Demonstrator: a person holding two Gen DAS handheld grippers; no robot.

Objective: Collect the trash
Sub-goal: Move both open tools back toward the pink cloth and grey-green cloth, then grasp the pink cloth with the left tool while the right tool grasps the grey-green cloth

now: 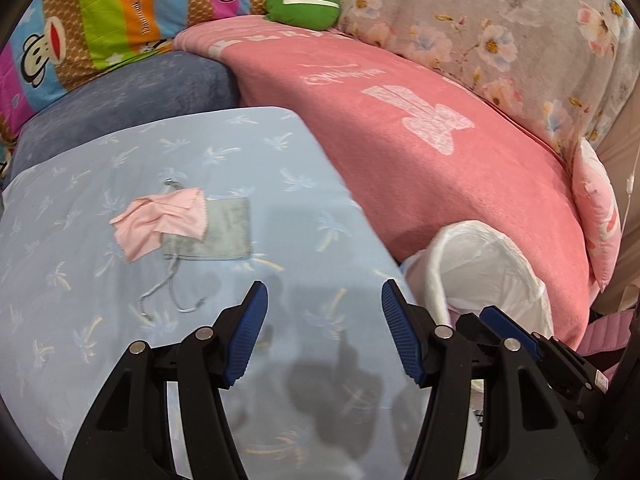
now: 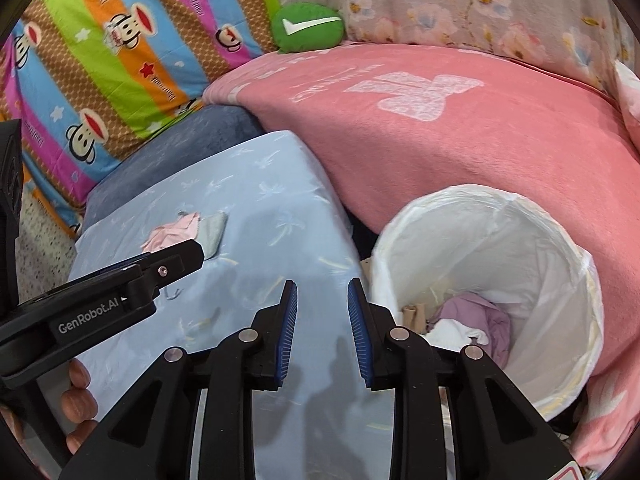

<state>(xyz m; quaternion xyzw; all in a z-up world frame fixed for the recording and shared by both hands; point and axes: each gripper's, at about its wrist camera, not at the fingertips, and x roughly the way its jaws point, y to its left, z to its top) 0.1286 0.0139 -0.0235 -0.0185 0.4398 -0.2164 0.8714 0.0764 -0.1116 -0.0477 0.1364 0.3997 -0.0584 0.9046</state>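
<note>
1. Pink cloth (image 1: 160, 220), thin and limp, lies crumpled ahead of the left claw (image 1: 324, 332) and off to its left, half over a grey pouch (image 1: 216, 236) on the blue sheet (image 1: 280, 160).
2. It looks very light and soft; I would pinch a raised fold near its middle, as a flat edge may slip from the pads.
3. Pouch cords (image 1: 168, 292) trail toward the claw and could snag or come up with the cloth.
4. Left claw stands about half open, with nothing between its pads.
5. Right claw (image 2: 322, 332) is open narrowly and also empty, over the sheet.
6. Just right of both claws stands the bin (image 2: 540, 240), lined in white, with purple and white scraps already inside.
7. Beyond lie a pink blanket (image 1: 440, 160) and a green cushion (image 1: 304, 0).
</note>
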